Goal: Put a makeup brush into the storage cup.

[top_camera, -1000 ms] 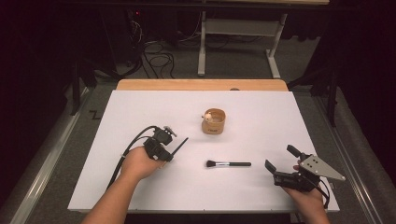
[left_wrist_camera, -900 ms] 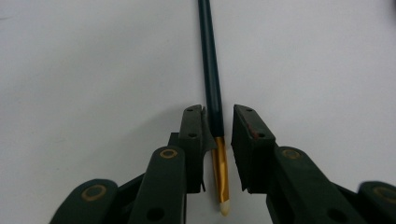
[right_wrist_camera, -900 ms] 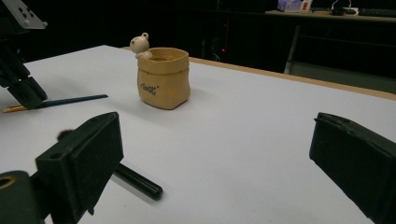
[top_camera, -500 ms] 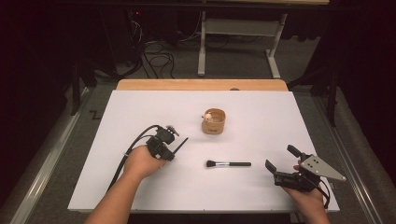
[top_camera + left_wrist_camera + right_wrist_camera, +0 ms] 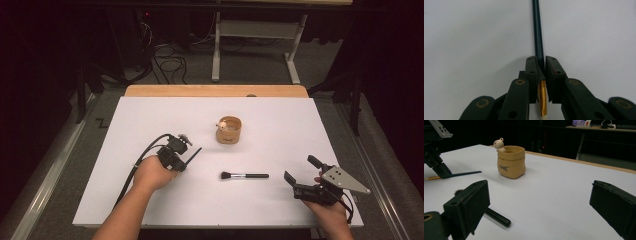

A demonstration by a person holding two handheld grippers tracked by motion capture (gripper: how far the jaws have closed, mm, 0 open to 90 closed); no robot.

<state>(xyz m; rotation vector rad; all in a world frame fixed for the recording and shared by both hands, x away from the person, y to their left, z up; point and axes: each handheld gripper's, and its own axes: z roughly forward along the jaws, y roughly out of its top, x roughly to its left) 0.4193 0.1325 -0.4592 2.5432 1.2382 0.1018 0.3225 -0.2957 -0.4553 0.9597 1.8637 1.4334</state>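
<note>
A thin dark-teal paintbrush (image 5: 538, 30) with a gold ferrule lies on the white tabletop (image 5: 150, 115). My left gripper (image 5: 541, 61) has just been closing and is shut on it near the ferrule; from above, the gripper (image 5: 184, 162) is at centre left and the handle (image 5: 196, 152) points up and right. My right gripper (image 5: 300, 168) is open at the lower right, nothing between its jaws (image 5: 539, 195). A black makeup brush (image 5: 245, 175) lies flat between the two grippers. A tan cup (image 5: 229, 131) with a small bear figure stands behind it.
A wooden strip (image 5: 215, 90) runs along the table's far edge, with dark floor, cables and a desk frame (image 5: 255, 45) beyond. In the right gripper view the cup (image 5: 511, 162) is ahead, the makeup brush handle (image 5: 499, 218) near the left jaw, and the left gripper (image 5: 439, 168) at far left.
</note>
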